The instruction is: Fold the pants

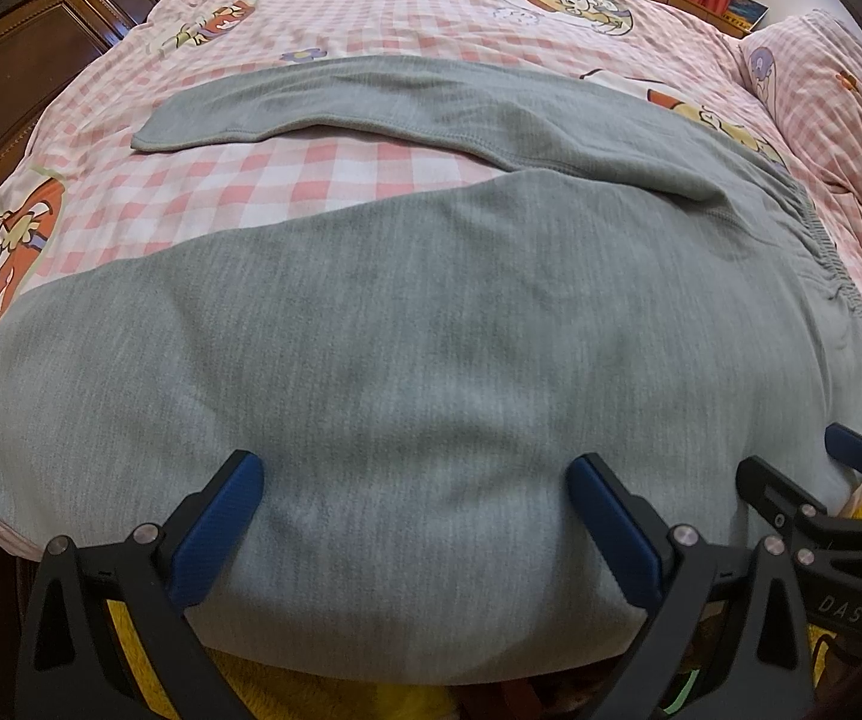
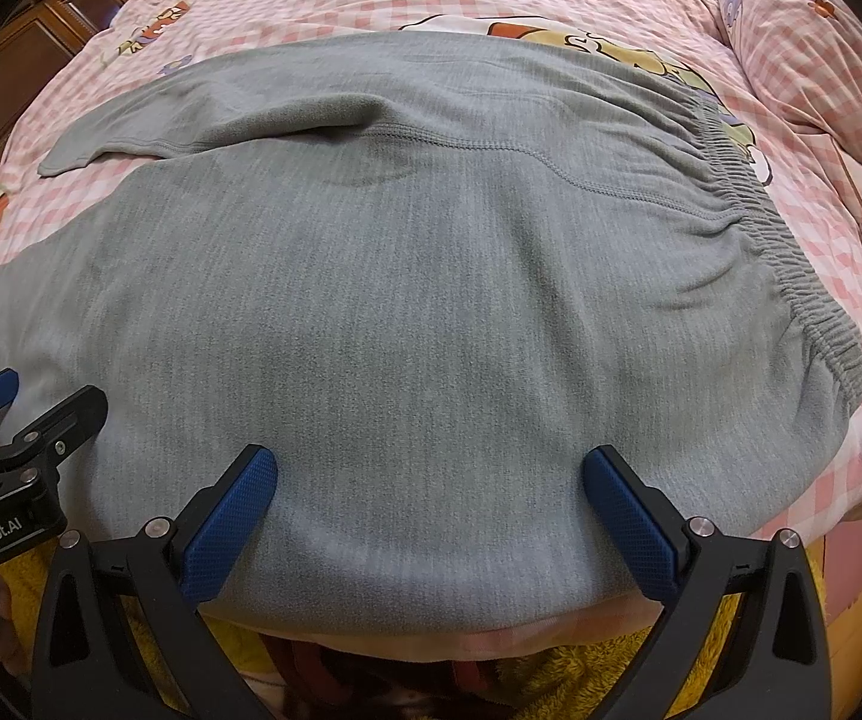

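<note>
While both grippers sit at the near edge, here's the layout:

Pants: grey pants [image 1: 431, 324] spread on the bed, near leg running along the near edge, far leg [image 1: 287, 102] angled off to the left, so the legs make a V with bare quilt between them.

Waistband: elastic waistband [image 2: 790, 258] on the right, bunched and wrinkly.

Left gripper [image 1: 413, 480]: fingers wide apart, blue pads either side of the near leg's fabric, not clamped on anything.

Right gripper [image 2: 431, 474]: same deal, fingers spread, fabric between them, just beside the left one.

Bedding: pink checked quilt [image 1: 323, 180] with cartoon prints, under everything.

Pillow: matching pillow [image 1: 832, 78] past the waistband, well apart from the pants.

Surroundings: wooden cabinets [image 1: 41, 42] left of the bed; something yellow and fuzzy [image 2: 640, 666] below the near edge, can't tell what.
</note>
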The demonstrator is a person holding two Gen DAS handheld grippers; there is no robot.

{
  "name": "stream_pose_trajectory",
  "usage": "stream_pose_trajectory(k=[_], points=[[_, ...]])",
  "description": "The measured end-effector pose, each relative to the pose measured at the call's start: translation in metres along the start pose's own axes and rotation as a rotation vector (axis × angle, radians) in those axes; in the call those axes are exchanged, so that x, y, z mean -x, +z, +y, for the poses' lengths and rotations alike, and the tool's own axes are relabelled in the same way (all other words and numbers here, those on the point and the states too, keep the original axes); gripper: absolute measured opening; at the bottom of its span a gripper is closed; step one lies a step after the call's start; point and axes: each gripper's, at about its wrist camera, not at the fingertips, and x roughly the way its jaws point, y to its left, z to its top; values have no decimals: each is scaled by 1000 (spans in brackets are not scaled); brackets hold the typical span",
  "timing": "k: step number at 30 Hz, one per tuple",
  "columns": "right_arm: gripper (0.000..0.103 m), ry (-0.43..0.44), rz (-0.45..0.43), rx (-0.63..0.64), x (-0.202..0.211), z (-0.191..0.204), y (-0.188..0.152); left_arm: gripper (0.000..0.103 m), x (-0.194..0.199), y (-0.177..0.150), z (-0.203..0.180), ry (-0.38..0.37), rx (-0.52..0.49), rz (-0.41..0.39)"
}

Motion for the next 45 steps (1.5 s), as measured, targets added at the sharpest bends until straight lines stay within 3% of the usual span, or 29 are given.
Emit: stream_pose_trajectory(k=[20, 25, 29, 31, 32, 35, 45], points=[[103, 9, -21, 3, 2, -5, 1, 103, 2, 5, 2, -15, -3, 12], [103, 30, -13, 28, 7, -5, 3, 103, 6, 11, 5, -53, -13, 17], [99, 54, -29, 40, 15, -9, 6, 103, 18, 16, 12, -164, 33, -39], [99, 63, -49, 43, 21, -14, 11, 103, 27, 24, 13, -127, 8, -74], [99, 69, -59, 44, 25, -18, 15, 103, 27, 28, 12, -97, -9, -52], [99, 82, -82, 32, 32, -29, 25, 103, 29, 44, 20, -102, -2, -27], [99, 92, -88, -32, 32, -70, 67, 103, 31, 95, 50, -100, 31, -54]])
